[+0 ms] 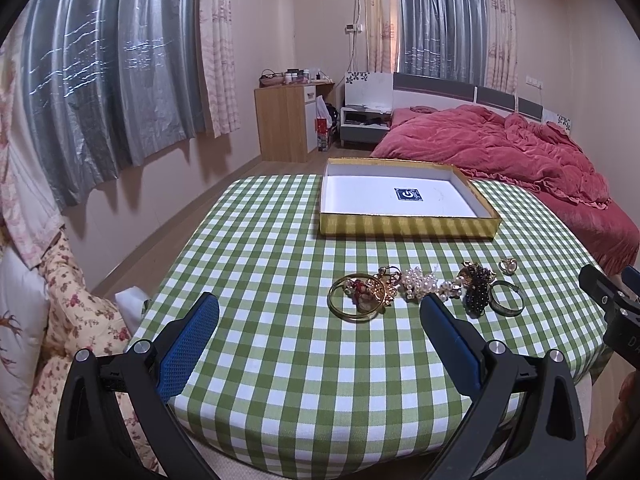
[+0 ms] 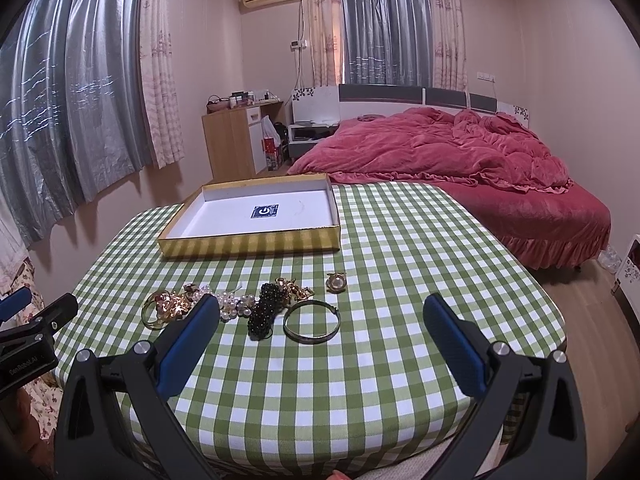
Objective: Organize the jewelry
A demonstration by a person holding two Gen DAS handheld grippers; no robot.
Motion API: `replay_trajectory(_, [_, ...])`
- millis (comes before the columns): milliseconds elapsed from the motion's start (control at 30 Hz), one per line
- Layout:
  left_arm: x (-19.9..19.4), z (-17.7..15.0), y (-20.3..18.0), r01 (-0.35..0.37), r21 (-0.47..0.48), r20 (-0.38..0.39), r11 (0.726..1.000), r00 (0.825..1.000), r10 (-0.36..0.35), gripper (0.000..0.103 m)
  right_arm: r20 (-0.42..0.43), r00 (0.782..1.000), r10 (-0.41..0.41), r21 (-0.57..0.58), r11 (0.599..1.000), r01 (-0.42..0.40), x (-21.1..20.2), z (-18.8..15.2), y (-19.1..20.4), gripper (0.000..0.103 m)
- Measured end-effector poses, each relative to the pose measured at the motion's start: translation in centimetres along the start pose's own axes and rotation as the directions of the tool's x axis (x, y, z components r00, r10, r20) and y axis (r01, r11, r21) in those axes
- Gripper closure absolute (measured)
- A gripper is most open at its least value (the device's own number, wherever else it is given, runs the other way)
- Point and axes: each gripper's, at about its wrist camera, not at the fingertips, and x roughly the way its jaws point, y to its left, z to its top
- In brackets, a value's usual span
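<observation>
A row of jewelry lies on the green checked tablecloth (image 1: 280, 264): a gold bangle (image 1: 356, 299) with small gold and red pieces inside, a pearl cluster (image 1: 420, 280), a black bead piece (image 1: 478, 294), a silver bangle (image 1: 506, 299) and a small pearl ring (image 1: 509, 266). In the right wrist view I see the silver bangle (image 2: 312, 322), the black bead piece (image 2: 266, 314), the pearls (image 2: 230, 306) and the ring (image 2: 335, 282). A shallow gold box (image 1: 406, 226) with a white inside stands behind them, empty (image 2: 248, 246). My left gripper (image 1: 320, 320) and right gripper (image 2: 320, 322) are open and empty, just short of the jewelry.
A red-covered bed (image 1: 520, 152) stands beyond the table on the right. A wooden cabinet (image 1: 286, 124) is at the back wall. Floral bedding (image 1: 72, 300) lies left of the table. Curtains cover the windows.
</observation>
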Motion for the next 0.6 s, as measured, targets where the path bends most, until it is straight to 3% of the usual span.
replay_trajectory(600, [0.09, -0.04, -0.01, 0.005, 0.001, -0.001, 1.000, 1.000, -0.005, 0.005, 0.008, 1.000, 0.009, -0.032, 0.999, -0.009, 0.17, -0.29, 0.71, 0.103])
